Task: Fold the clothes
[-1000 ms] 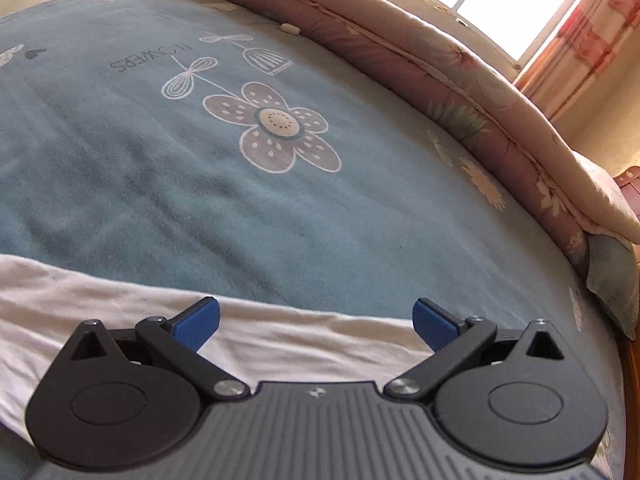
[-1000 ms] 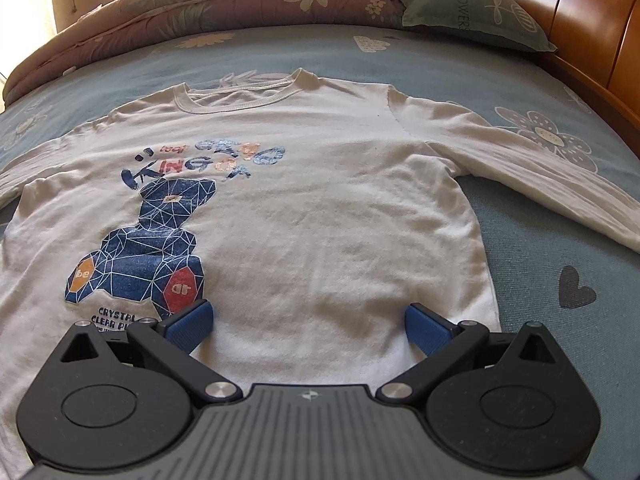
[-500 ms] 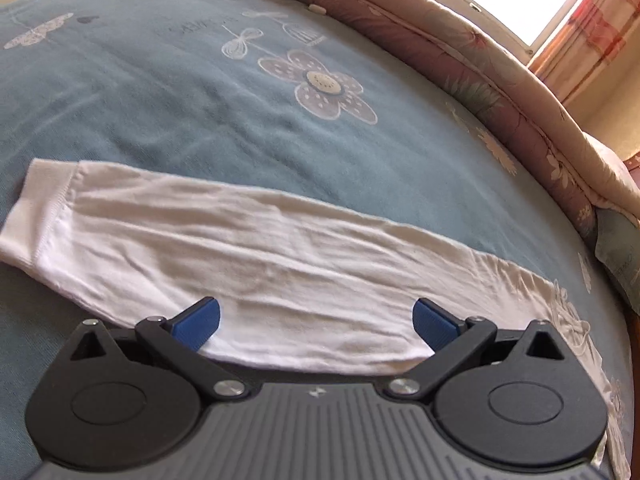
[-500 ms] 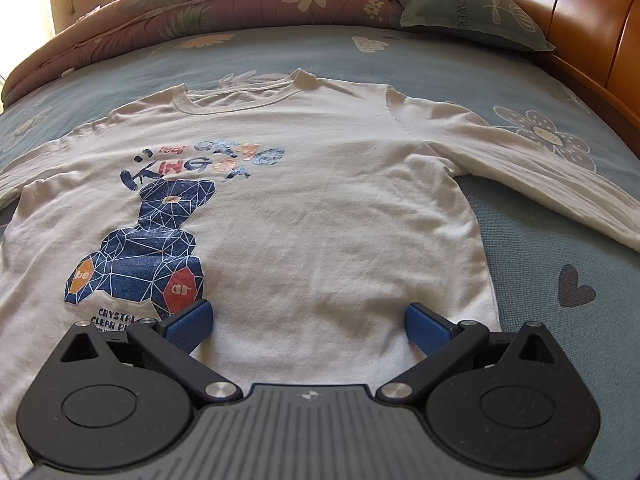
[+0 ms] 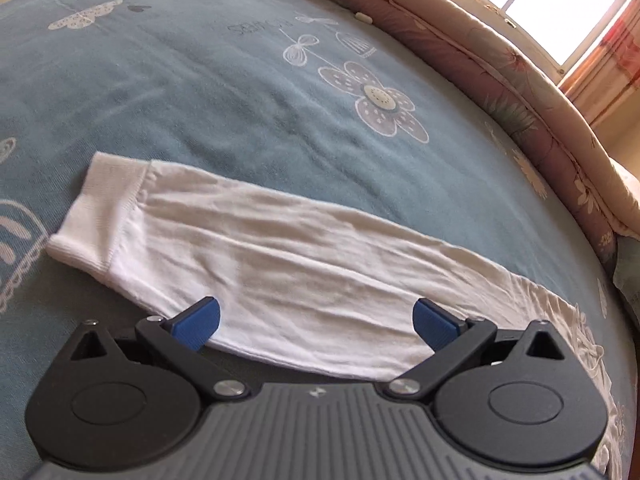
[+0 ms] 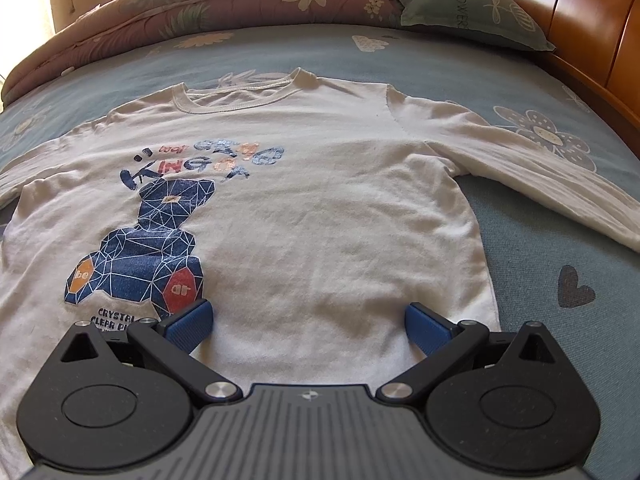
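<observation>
One shirt (image 6: 304, 200), two spread grippers

The shirt (image 6: 320, 208) is laid flat on the bed (image 6: 540, 256), neckline toward the far side. One sleeve (image 5: 280, 264) is extended sideways across the bed. A quilt (image 6: 224, 4) is piled along the far edge, with a pillow (image 6: 464, 8) to its right, against the headboard (image 6: 580, 20).

White long-sleeved shirt (image 6: 320, 208) lies flat, print up; sleeves spread; one sleeve (image 5: 256, 256) lies wrinkled.
</observation>
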Available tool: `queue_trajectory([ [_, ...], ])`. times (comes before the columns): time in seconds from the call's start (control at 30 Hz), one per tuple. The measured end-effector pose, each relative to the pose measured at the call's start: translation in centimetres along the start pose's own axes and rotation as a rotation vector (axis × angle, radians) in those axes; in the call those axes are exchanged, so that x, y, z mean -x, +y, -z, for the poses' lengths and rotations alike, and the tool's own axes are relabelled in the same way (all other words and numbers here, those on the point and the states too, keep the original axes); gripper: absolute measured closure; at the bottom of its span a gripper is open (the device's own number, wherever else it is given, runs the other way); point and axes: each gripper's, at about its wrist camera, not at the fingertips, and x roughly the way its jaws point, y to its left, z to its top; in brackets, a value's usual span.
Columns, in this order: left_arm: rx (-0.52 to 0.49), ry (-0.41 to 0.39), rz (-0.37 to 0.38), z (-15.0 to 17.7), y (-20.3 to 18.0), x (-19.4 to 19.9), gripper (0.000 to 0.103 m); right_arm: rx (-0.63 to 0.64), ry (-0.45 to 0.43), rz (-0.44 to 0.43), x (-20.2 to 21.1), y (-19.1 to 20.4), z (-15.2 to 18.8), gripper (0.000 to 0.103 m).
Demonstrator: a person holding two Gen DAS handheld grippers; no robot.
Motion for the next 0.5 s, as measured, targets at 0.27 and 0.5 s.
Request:
queue_trajectory([
  [0.27,0.046,-0.027,-0.016,0.1,2.4,-1.1,0.001,0.001,0.002,-0.002,0.0,-0.1,0.0,0.000],
  [0.5,0.084,-0.030,-0.028,-0.6,3.4,-0.7,0.001,-0.001,0.010,-0.007,0.0,-0.1,0.0,0.000],
])
